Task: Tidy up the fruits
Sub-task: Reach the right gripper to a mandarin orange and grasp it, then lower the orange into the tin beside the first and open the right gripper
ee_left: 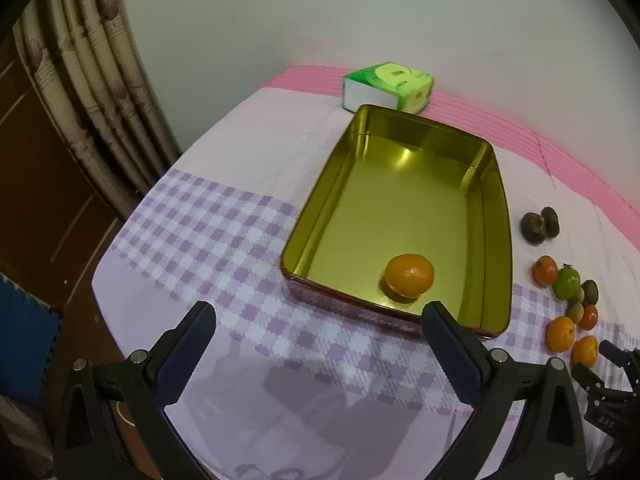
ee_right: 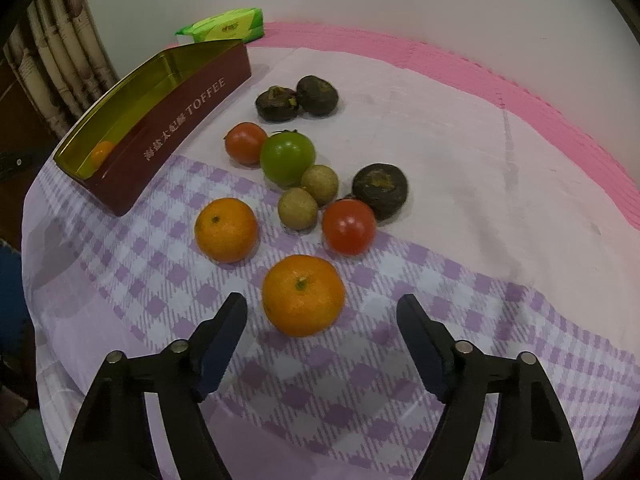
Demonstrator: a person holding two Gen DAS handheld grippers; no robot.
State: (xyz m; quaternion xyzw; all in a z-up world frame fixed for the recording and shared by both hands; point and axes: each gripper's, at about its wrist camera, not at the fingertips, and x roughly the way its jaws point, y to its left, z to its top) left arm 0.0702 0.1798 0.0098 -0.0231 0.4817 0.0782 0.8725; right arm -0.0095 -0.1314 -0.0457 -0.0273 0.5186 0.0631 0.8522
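Tin sits just ahead of your left gripper, jaws wide apart, nothing between them; one orange inside it, at the near wall, close off the right fingertip; loose fruit pile lies ahead of your right gripper, jaws also wide apart and empty; nearest orange sits just past the tips, between them, not touching; green fruit and red tomato farther ahead.
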